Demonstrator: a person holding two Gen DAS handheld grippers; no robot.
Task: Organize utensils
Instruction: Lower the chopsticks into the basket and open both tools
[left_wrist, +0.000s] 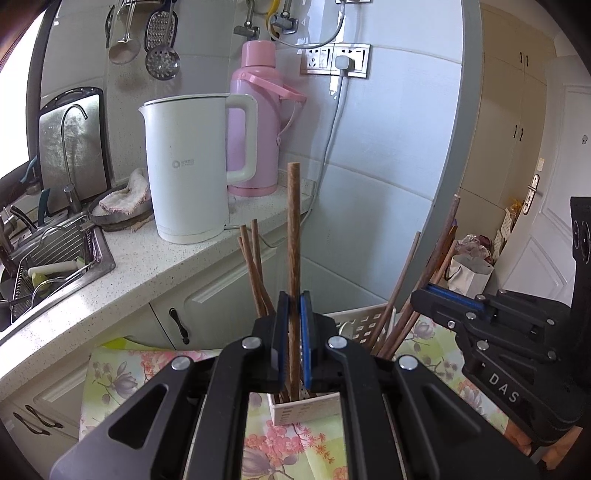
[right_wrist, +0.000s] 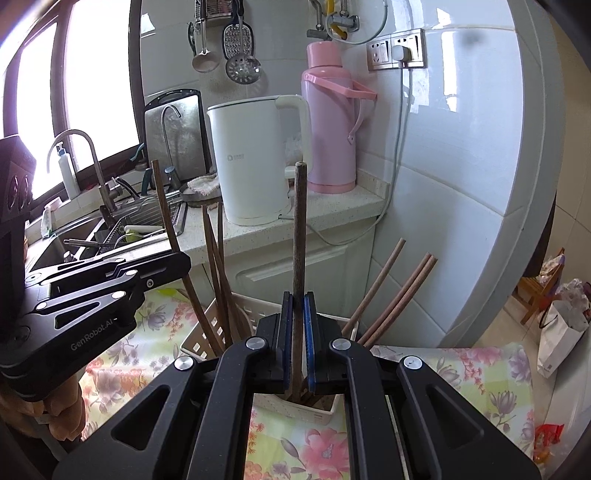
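In the left wrist view my left gripper (left_wrist: 294, 295) is shut on a brown wooden chopstick (left_wrist: 294, 229) that stands upright. Its lower end reaches into a white perforated basket (left_wrist: 364, 320) on the floral cloth. My right gripper (right_wrist: 298, 295) is shut on a darker chopstick (right_wrist: 298, 236), also upright with its foot inside the basket (right_wrist: 201, 338). Each gripper shows in the other's view: the right gripper (left_wrist: 423, 295) beside the left, the left gripper (right_wrist: 183, 263) to the left of the right one. Several more chopsticks (right_wrist: 397, 291) lean in the basket.
A white kettle (left_wrist: 188, 166) and pink thermos (left_wrist: 255, 122) stand on the speckled counter (left_wrist: 129, 273) behind the basket. A sink with a wire rack (left_wrist: 55, 266) lies at the left. The floral tablecloth (right_wrist: 461, 376) covers the table. A paper bag (right_wrist: 557, 332) sits on the floor at right.
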